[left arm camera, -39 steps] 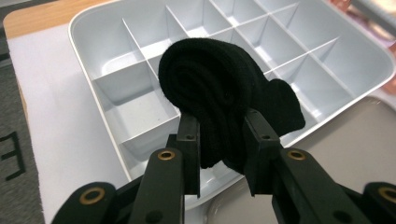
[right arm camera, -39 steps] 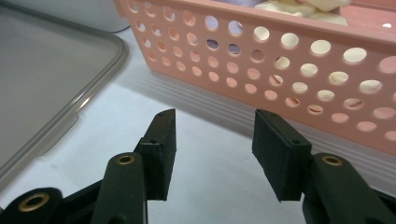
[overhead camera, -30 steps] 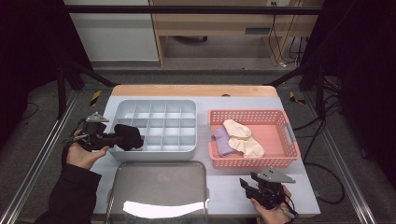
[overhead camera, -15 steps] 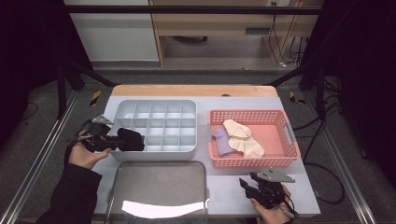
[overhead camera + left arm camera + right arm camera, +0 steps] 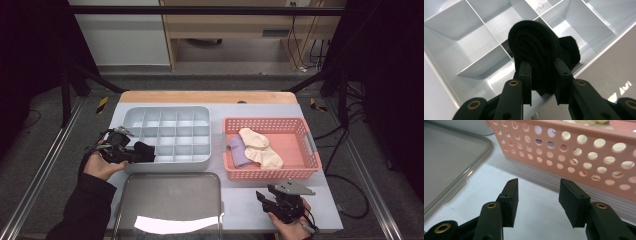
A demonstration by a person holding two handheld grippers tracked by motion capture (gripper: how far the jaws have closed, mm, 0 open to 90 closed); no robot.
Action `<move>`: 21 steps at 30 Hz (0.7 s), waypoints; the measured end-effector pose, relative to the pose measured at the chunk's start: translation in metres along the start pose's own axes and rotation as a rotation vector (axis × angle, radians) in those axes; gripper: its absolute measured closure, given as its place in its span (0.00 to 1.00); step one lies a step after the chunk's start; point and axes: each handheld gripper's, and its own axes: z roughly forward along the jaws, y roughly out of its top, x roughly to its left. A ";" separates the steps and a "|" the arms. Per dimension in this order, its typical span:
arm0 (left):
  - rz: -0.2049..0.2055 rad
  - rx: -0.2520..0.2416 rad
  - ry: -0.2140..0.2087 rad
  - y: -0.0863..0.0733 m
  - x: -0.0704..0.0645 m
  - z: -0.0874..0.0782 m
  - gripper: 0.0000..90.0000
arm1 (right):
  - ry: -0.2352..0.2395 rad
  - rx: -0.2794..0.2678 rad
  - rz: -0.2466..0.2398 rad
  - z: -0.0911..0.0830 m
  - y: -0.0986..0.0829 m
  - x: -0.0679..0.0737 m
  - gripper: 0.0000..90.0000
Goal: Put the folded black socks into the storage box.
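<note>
Nearest the person, at about five o'clock on the table, the right gripper (image 5: 276, 200) rests idle, its jaws parted wide around nothing. In the right gripper view its camera looks at bare tabletop just short of the perforated wall of the pink basket (image 5: 584, 150). Parked there, it is out of the other hand's way yet close to the basket, well placed, I judge, for fetching the next piece.

At six o'clock lies the flat grey lid (image 5: 170, 200), set aside so that the divided tray stays open for filling.

At nine o'clock the left gripper (image 5: 131, 153) has its jaws clamped on a rolled black sock (image 5: 536, 47), pinched across the roll so that the coil cannot spring loose. The roll hangs over the near-left corner of the grey divided organizer tray (image 5: 170, 131), above a front compartment and close to the rim. Whether it touches the floor of that cell I cannot tell.

Farther off, at two o'clock, the basket holds a cream sock (image 5: 260, 147) overlapping a lilac folded sock (image 5: 237, 151), probably waiting their turn.
</note>
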 end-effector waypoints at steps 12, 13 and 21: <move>-0.026 -0.009 0.018 0.000 -0.003 0.015 0.73 | 0.006 0.006 0.003 0.001 -0.001 0.001 0.56; -0.038 -0.038 0.019 -0.002 -0.002 0.014 0.70 | 0.007 0.004 0.004 0.001 -0.001 0.001 0.56; -0.095 -0.192 0.027 -0.007 -0.003 0.004 0.60 | 0.006 0.000 0.009 0.000 -0.001 0.000 0.55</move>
